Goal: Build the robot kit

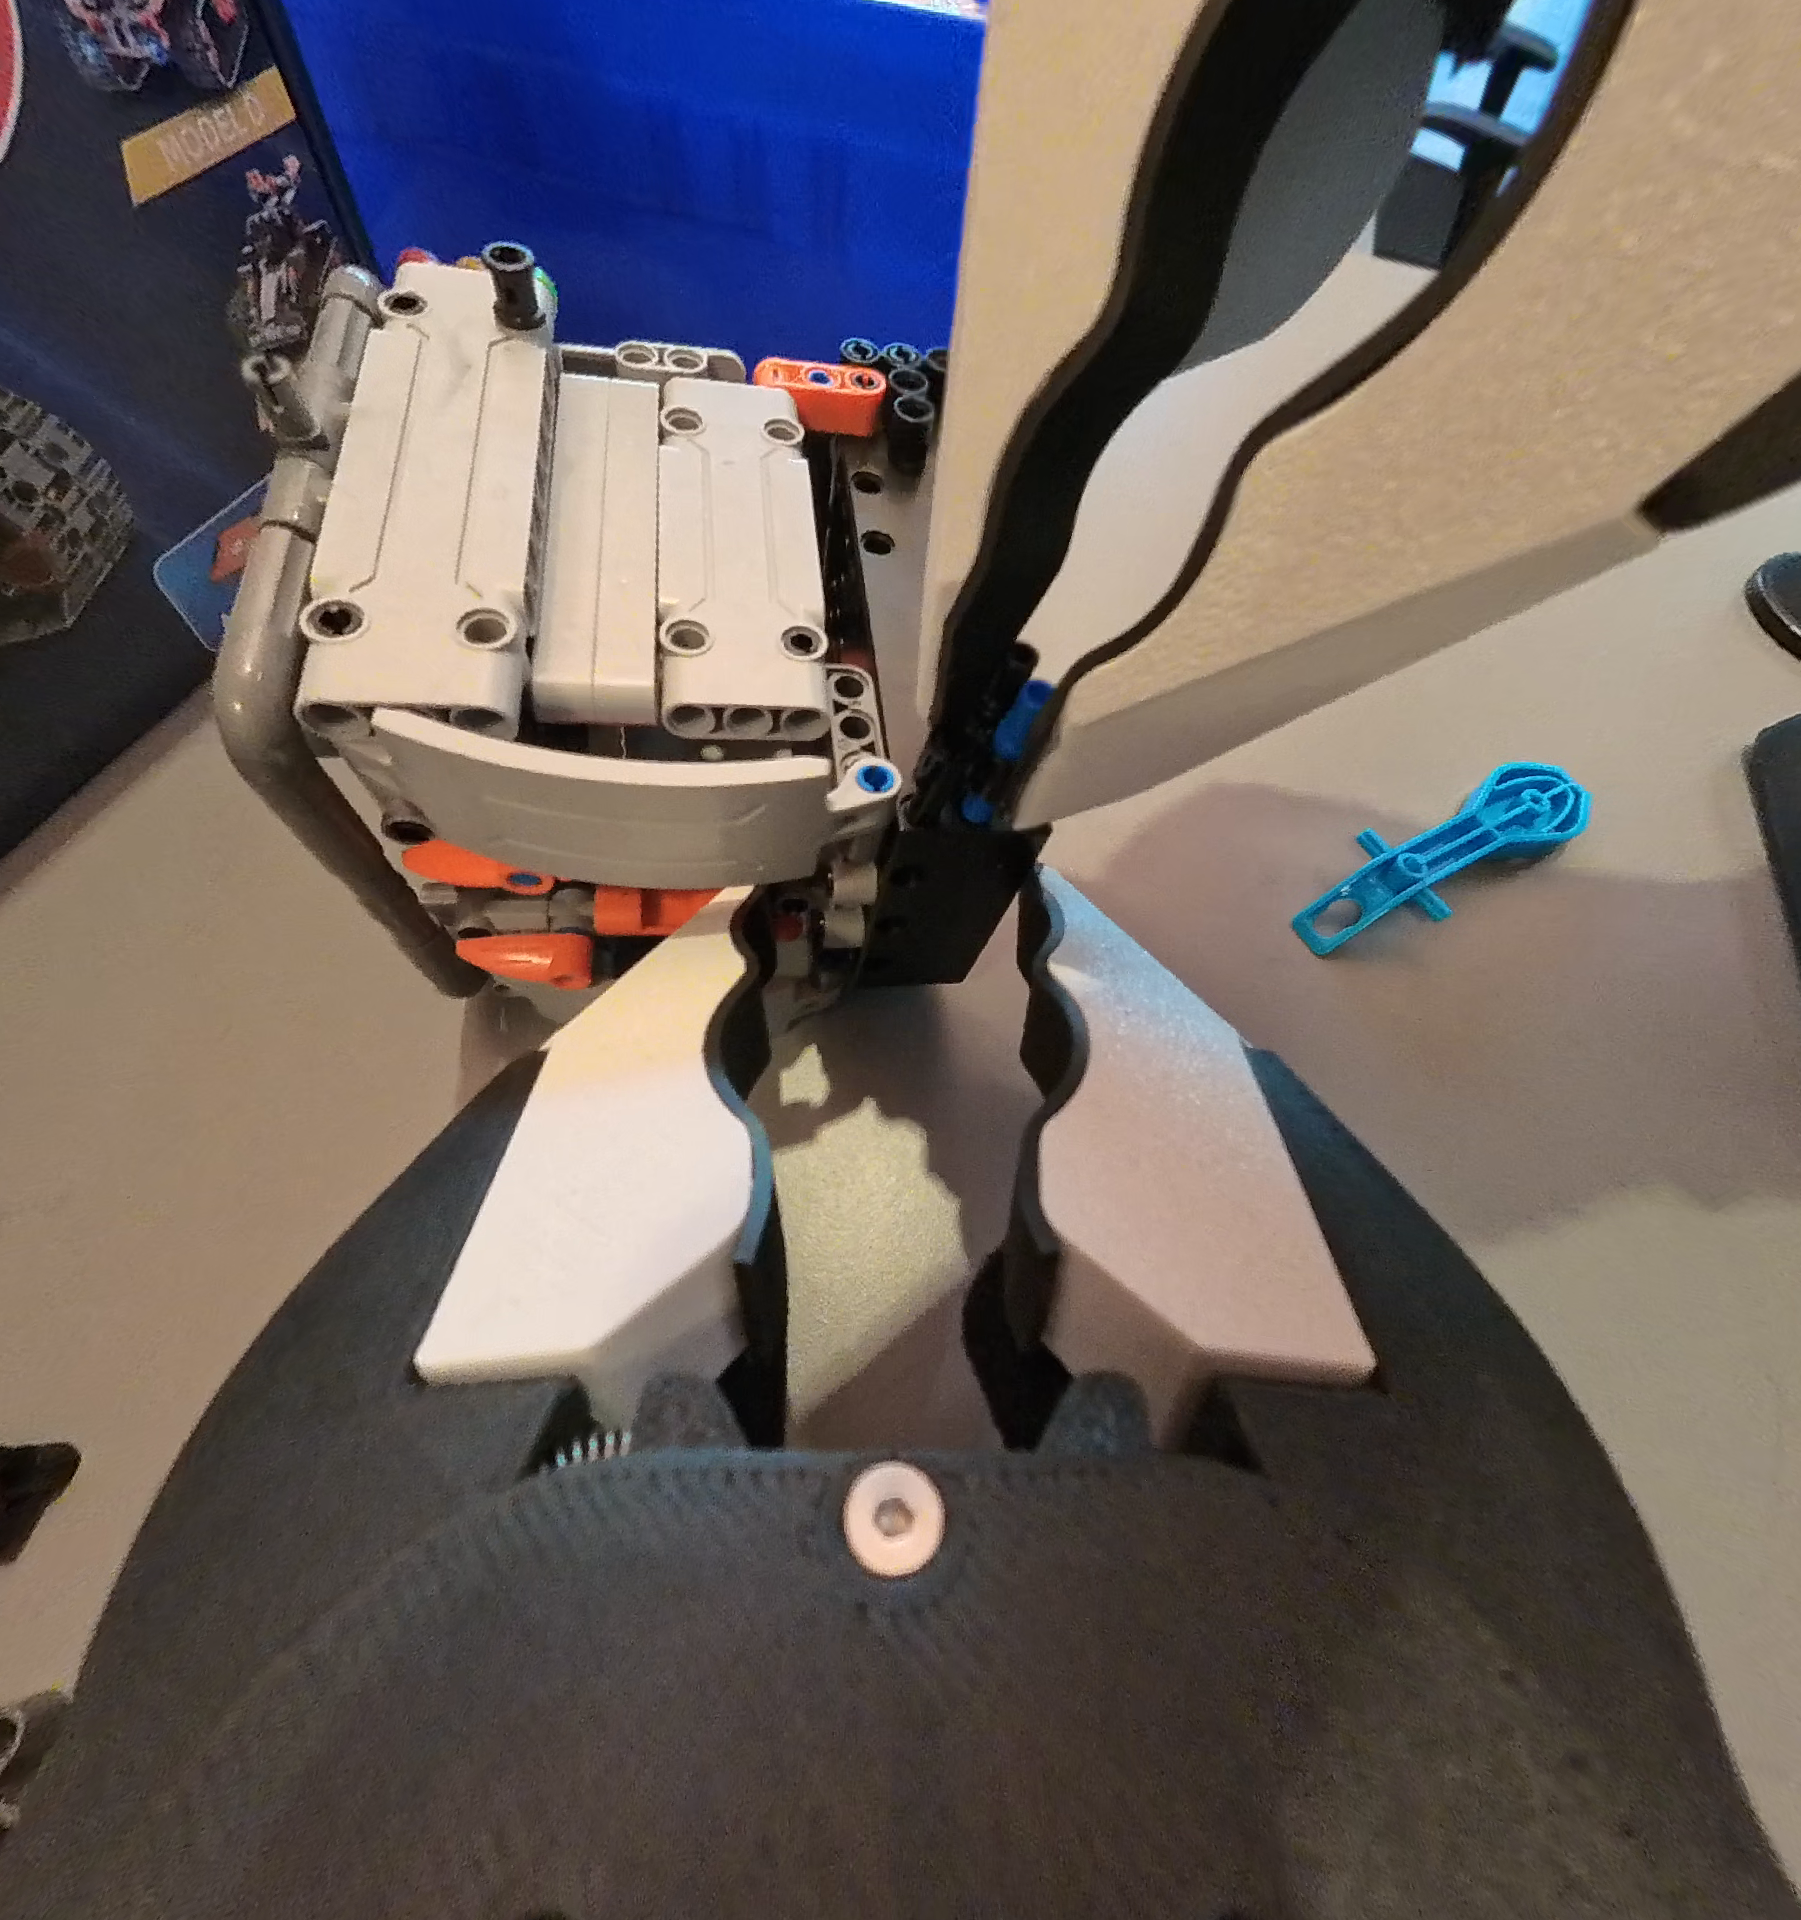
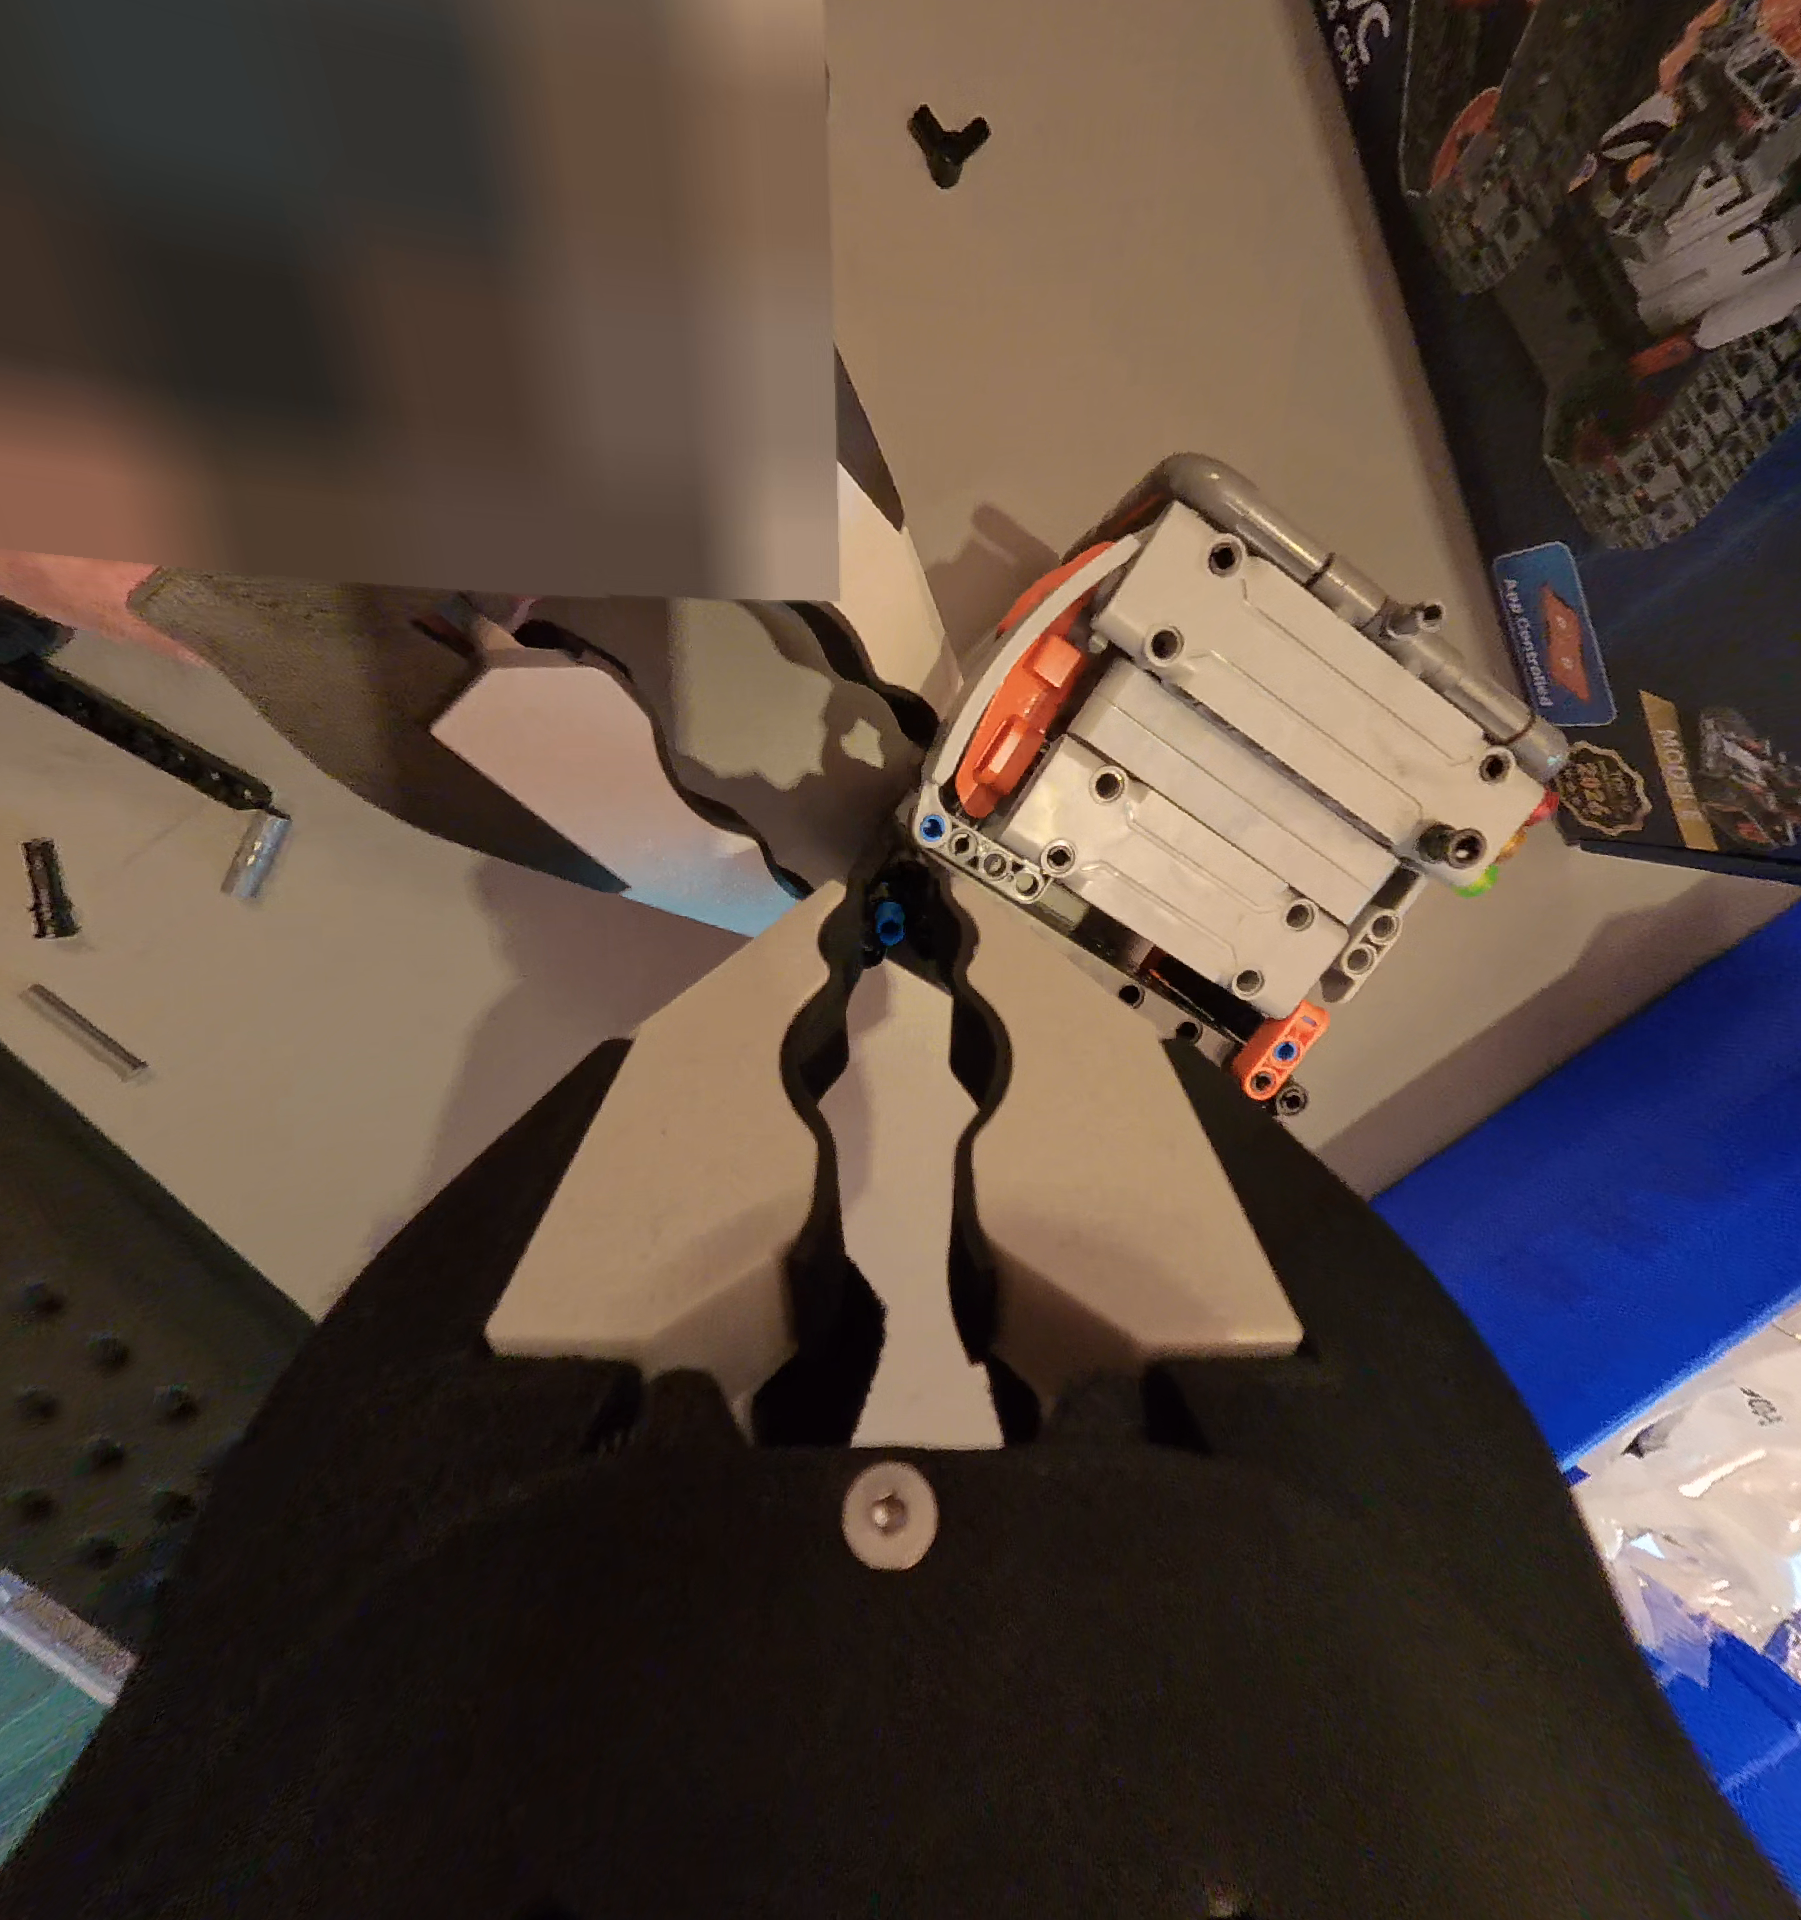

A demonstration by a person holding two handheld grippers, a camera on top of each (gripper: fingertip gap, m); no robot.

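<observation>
- Left wrist view: looks steeply down along its hand-held gripper (image 1: 891, 914), close to the grey brick model (image 1: 563, 623) on the worktop (image 1: 148, 1091).
- Right wrist view: faces the same model (image 2: 1228, 769) from its opposite side, probably equally close.
- Both share the model and box behind it.

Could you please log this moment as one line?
left tool: open, at grey brick model | right tool: shut on black-blue pin piece

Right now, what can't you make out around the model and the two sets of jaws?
Left wrist view: whether the left gripper touches the black block on the grey model; its fingers cover the contact.
Right wrist view: how the blue-and-black pin in the right gripper meets the model; too small, fingertips crowd it.
Right wrist view: upper left, blurred patch.
</observation>
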